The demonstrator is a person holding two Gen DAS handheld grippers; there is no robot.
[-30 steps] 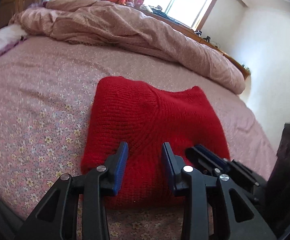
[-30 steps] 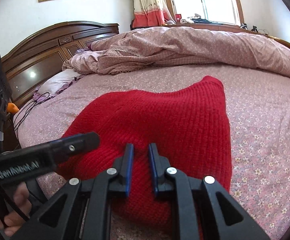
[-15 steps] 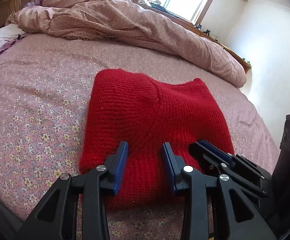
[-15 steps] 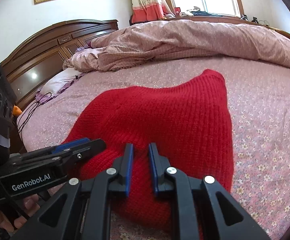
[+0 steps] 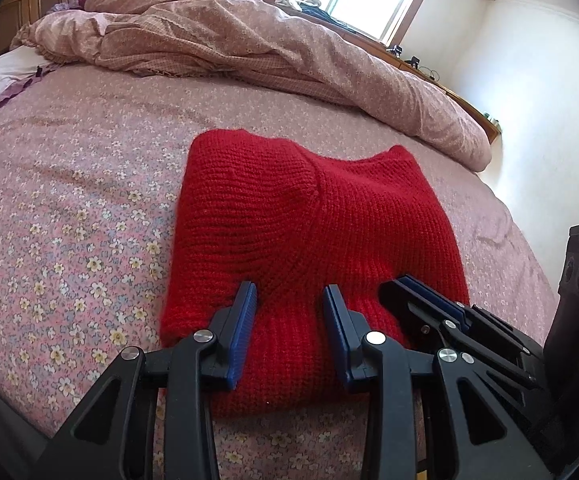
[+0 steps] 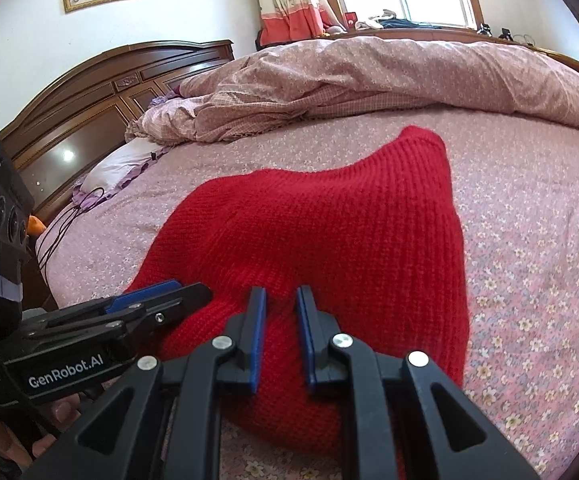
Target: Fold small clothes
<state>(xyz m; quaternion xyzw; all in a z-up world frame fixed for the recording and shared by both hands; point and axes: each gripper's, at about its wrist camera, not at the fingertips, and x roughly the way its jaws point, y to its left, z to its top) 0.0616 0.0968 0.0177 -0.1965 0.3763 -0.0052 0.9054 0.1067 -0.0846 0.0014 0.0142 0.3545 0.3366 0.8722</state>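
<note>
A red knitted garment [image 5: 297,220] lies folded into a thick rectangle on the flowered bedsheet [image 5: 69,220]; it also shows in the right wrist view [image 6: 329,240]. My left gripper [image 5: 291,300] is open and empty, its blue pads above the garment's near edge. My right gripper [image 6: 281,300] is open by a narrow gap and empty, just over the same near edge. Each gripper shows in the other's view, the right one [image 5: 429,304] beside the left, the left one [image 6: 161,300] to the right one's left.
A rumpled pink duvet [image 5: 249,52] lies along the far side of the bed. A dark wooden headboard [image 6: 101,100] and a pillow [image 6: 121,164] are at the left. A white wall [image 5: 549,100] runs along the right bed edge.
Both grippers have pulled back and risen slightly from the garment. Their openings stay the same. The garment has not moved.
</note>
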